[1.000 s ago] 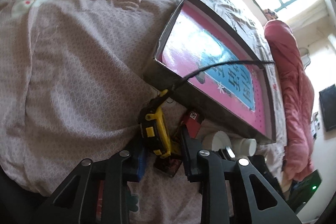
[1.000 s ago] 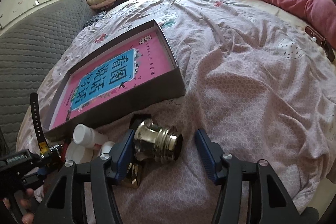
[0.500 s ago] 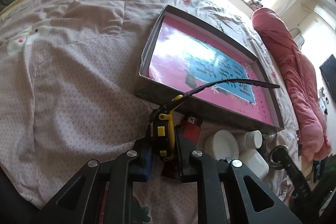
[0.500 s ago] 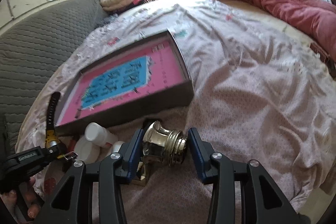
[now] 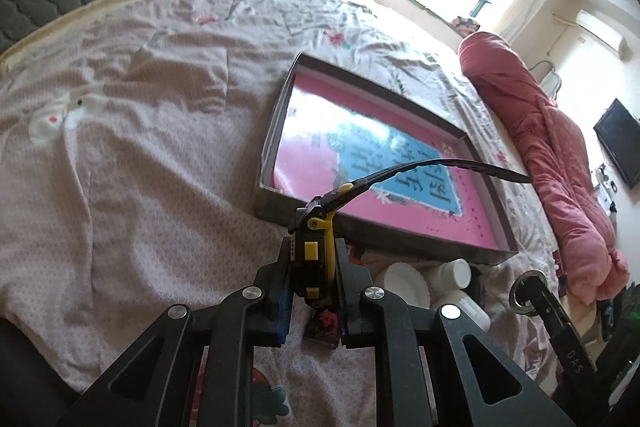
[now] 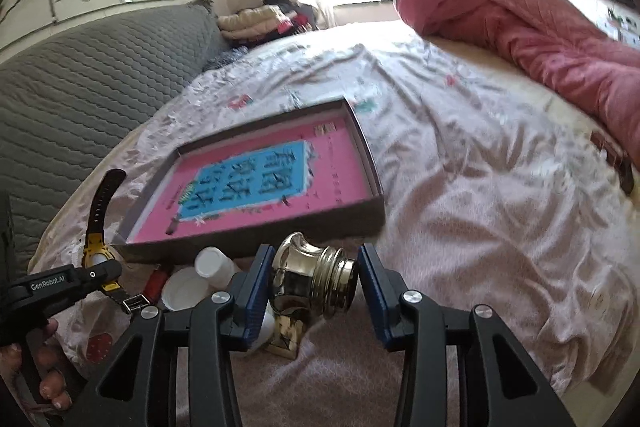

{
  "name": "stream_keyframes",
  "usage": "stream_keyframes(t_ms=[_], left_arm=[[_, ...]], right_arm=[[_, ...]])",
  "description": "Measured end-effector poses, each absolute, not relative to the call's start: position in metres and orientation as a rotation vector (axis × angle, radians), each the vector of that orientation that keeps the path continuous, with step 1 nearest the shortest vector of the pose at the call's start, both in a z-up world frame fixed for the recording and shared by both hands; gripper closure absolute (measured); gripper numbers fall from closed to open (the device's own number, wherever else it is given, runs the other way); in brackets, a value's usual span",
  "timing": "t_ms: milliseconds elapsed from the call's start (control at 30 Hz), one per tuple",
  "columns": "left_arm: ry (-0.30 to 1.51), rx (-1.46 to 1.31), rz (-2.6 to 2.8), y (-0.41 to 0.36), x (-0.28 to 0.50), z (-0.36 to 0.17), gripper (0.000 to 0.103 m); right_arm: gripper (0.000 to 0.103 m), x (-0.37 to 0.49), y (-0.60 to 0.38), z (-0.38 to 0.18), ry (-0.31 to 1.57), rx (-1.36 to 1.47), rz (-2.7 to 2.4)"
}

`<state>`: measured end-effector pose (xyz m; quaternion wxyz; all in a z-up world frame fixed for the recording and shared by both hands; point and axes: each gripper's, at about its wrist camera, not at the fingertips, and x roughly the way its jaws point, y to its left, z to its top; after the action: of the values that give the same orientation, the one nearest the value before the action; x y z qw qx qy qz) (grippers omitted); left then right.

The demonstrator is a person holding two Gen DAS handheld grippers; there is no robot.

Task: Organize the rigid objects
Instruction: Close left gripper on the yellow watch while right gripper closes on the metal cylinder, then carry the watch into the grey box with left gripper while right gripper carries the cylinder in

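Observation:
My left gripper (image 5: 312,267) is shut on a yellow and black wristwatch (image 5: 314,247), lifted above the bed, its black strap (image 5: 432,171) reaching out over the box. The watch also shows in the right wrist view (image 6: 96,251). My right gripper (image 6: 314,281) is shut on a shiny gold metal knob (image 6: 316,277) and holds it off the bedsheet. A shallow dark box (image 6: 248,237) with a pink and blue printed floor (image 5: 316,163) lies just beyond both grippers. White plastic bottles (image 6: 212,265) lie by the box's near wall.
A gold block (image 6: 286,337) lies on the sheet under the right gripper. A small red item (image 5: 324,321) lies under the left gripper. A red quilt (image 6: 540,31) is rolled at the right. A grey padded headboard (image 6: 80,75) stands at the left.
Both grippers closed on their objects and lifted them. The left raised the watch off the sheet; the right raised the gold knob. Both views tilted up toward the window.

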<state>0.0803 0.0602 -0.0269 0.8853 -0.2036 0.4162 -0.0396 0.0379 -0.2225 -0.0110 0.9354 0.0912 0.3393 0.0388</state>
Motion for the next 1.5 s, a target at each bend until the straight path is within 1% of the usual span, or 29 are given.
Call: stream_keyframes(t_ms=[400, 733, 1167, 1500], left_arm=[[0.805, -0.354, -0.094, 0.052, 0.076, -0.011, 0.086], [0.757, -0.283, -0.083, 0.046, 0.087, -0.001, 0.086], [0.721, -0.197, -0.090, 0.036, 0.115, -0.002, 0.086], [0.758, -0.185, -0.095, 0.036, 0.139, -0.017, 0.086]], right_arm=[[0.060, 0.039, -0.211, 0.002, 0.614, 0.117, 0.114], [0.060, 0.059, -0.200, 0.005, 0.569, 0.073, 0.147], [0.060, 0.091, -0.200, -0.010, 0.594, 0.070, 0.161], [0.060, 0.114, -0.204, -0.030, 0.651, 0.057, 0.141]])
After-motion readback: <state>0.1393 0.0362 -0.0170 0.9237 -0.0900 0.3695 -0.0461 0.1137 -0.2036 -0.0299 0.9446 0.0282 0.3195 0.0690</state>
